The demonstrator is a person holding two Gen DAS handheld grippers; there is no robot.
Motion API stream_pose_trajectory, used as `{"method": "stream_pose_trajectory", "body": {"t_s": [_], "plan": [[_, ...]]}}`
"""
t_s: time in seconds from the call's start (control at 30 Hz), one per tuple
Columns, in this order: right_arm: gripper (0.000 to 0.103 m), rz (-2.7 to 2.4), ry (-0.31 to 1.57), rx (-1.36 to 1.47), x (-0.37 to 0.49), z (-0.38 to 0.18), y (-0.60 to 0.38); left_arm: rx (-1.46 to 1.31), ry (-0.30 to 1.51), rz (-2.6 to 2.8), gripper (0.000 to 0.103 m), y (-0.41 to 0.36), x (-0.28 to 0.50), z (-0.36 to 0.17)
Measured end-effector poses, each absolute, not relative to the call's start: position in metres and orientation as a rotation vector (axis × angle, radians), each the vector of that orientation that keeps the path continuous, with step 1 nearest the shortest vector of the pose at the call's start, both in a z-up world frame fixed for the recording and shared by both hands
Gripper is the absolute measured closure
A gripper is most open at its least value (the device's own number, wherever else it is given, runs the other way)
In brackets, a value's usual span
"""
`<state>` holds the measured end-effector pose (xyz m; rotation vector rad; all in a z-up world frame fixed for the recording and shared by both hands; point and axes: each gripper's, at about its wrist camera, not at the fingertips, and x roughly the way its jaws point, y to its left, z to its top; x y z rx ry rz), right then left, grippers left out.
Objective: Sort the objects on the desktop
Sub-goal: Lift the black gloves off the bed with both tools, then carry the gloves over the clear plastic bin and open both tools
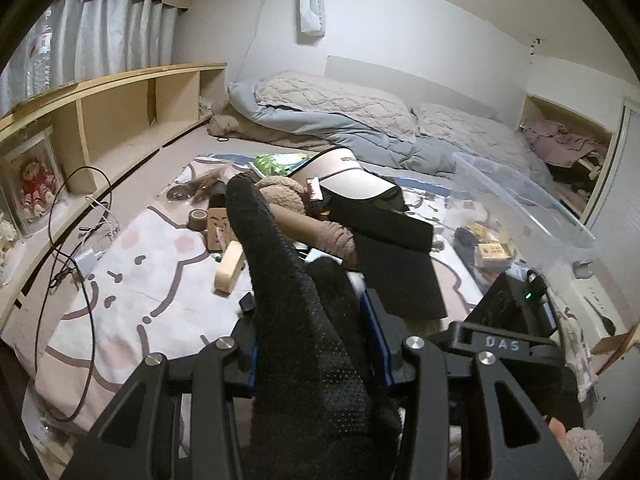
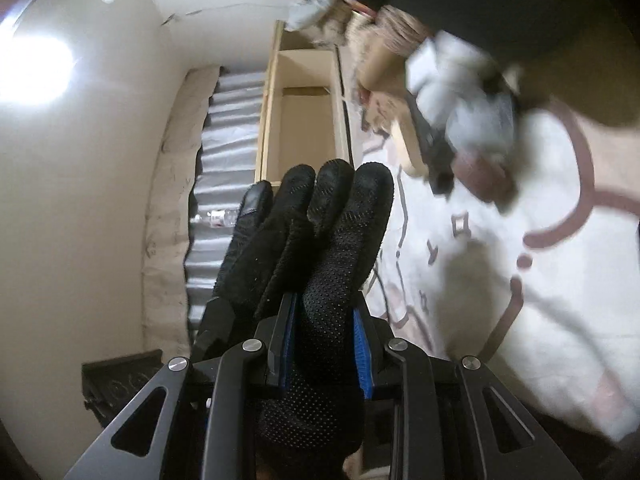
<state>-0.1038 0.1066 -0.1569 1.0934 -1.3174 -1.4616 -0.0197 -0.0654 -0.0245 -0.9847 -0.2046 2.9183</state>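
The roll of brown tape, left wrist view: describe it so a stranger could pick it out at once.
Start at the bed's cartoon-print sheet and go to the clutter heap in its middle. At the heap's left edge, just left of a small brown card printed with a face, lies the roll of brown tape. It is the only small ring there, lying flat with its hole upward.

Matt knit glove (image 1: 304, 320) (dotted grip), clear glossy plastic bin (image 1: 520, 200), cloth bedsheet (image 1: 152, 272)

A bed (image 1: 132, 280) under a cartoon-print sheet carries a tape roll (image 1: 197, 216), a sun visor (image 1: 352, 176), a cardboard tube (image 1: 304, 228) and, at its right edge, a clear plastic bin (image 1: 520, 204).
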Motion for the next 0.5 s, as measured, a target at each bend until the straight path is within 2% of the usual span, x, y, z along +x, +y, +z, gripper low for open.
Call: {"method": "stream_pose_trajectory", "body": {"t_s": [0.1, 0.23, 0.5], "plan": [[0.076, -1.605, -1.212, 1.033, -0.104, -0.129, 0.123, -0.942, -0.233, 2.862, 0.061, -0.058, -0.019, -0.014], [0.076, -1.800, -1.064, 0.915, -0.103, -0.081, 0.154, -0.851, -0.169, 2.780, 0.061, -0.032, -0.025, 0.012], [0.076, -2.068, -0.950, 0.680, -0.102, -0.008, 0.252, -0.696, -0.087, 2.576, 0.061, 0.046, -0.059, 0.071]]}}
